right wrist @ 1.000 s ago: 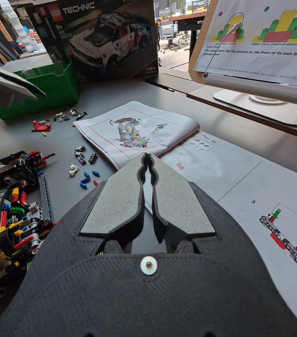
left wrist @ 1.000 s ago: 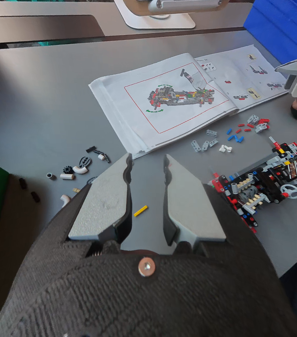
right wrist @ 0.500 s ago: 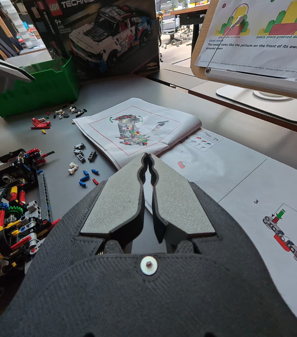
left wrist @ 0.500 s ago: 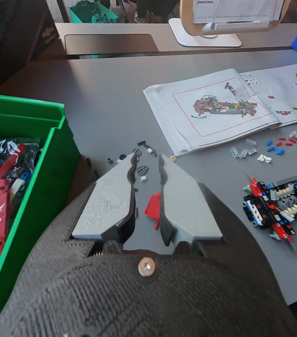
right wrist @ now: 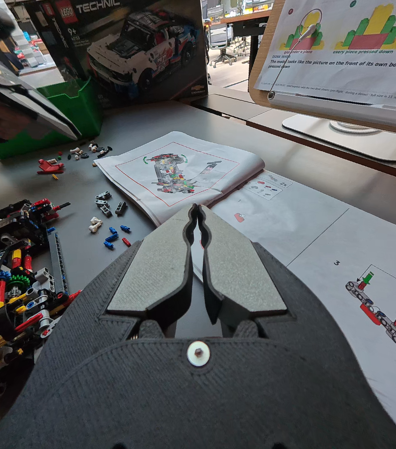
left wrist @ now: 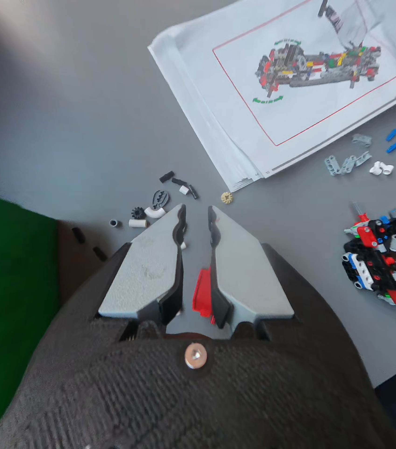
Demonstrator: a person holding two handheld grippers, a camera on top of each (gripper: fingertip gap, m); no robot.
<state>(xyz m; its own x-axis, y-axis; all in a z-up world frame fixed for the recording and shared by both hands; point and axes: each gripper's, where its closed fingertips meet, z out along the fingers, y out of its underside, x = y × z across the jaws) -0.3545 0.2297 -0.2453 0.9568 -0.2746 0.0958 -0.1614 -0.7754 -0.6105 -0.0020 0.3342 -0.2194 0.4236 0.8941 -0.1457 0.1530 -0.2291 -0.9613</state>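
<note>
The left gripper [left wrist: 196, 209] is hovering over the grey table [left wrist: 82, 116], its jaws standing narrowly apart with nothing pressed between the tips. A red part [left wrist: 201, 295] is lying on the table under the gap, near the right finger's base; whether it touches that finger is hard to say. Small black and white pieces [left wrist: 158, 201] are lying at 11 o'clock from the tips, a tan gear [left wrist: 226, 197] at 1 o'clock, a green bin [left wrist: 9, 267] at 9 o'clock.

The right gripper [right wrist: 197, 206] is hanging over the open manual [right wrist: 289, 218], tips meeting with nothing between them. The half-built model [right wrist: 14, 267] is sitting at 9 o'clock.
</note>
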